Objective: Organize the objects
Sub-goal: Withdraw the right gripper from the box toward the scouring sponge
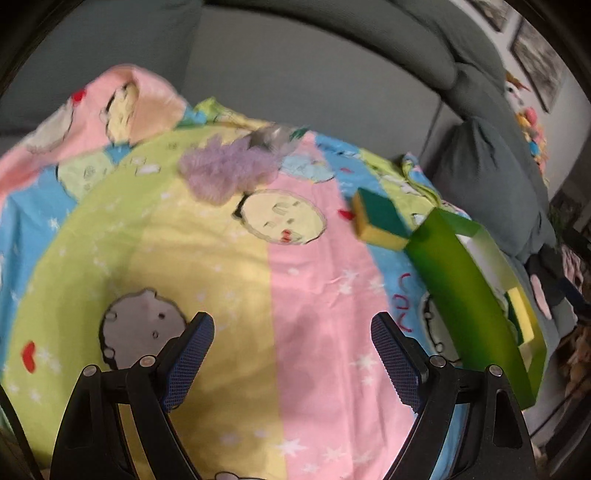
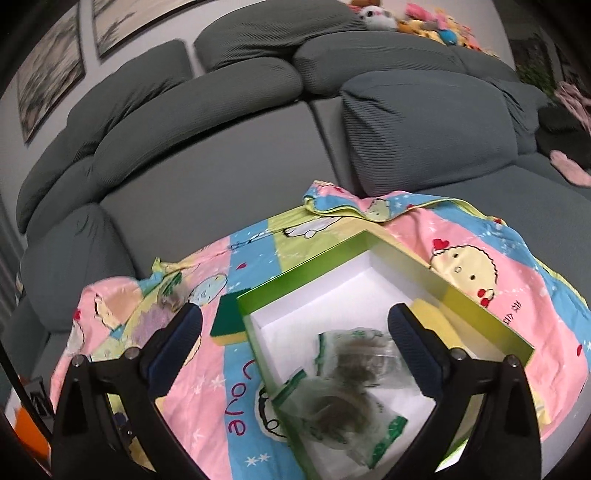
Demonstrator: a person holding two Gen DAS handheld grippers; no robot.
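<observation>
A green box (image 2: 461,291) with a white inside stands on a cartoon blanket (image 2: 207,387). In it lie two clear bags (image 2: 343,406) of dark stuff and a yellow sponge (image 2: 432,314). My right gripper (image 2: 295,314) hovers open over the box's near-left corner, nothing between its fingers. A green-and-yellow sponge (image 2: 229,321) lies just left of the box. In the left wrist view that sponge (image 1: 380,218) sits at the box's (image 1: 461,280) far end, and a purple fluffy thing (image 1: 229,170) and a clear bag (image 1: 273,136) lie farther back. My left gripper (image 1: 291,328) is open above the bare blanket (image 1: 314,277).
The blanket is spread over a grey sofa (image 2: 221,184). A loose grey cushion (image 2: 424,129) stands behind the box. Plush toys (image 2: 436,22) line the sofa back, and framed pictures (image 2: 48,81) hang on the wall. Dark and pink items (image 2: 565,155) lie at the far right.
</observation>
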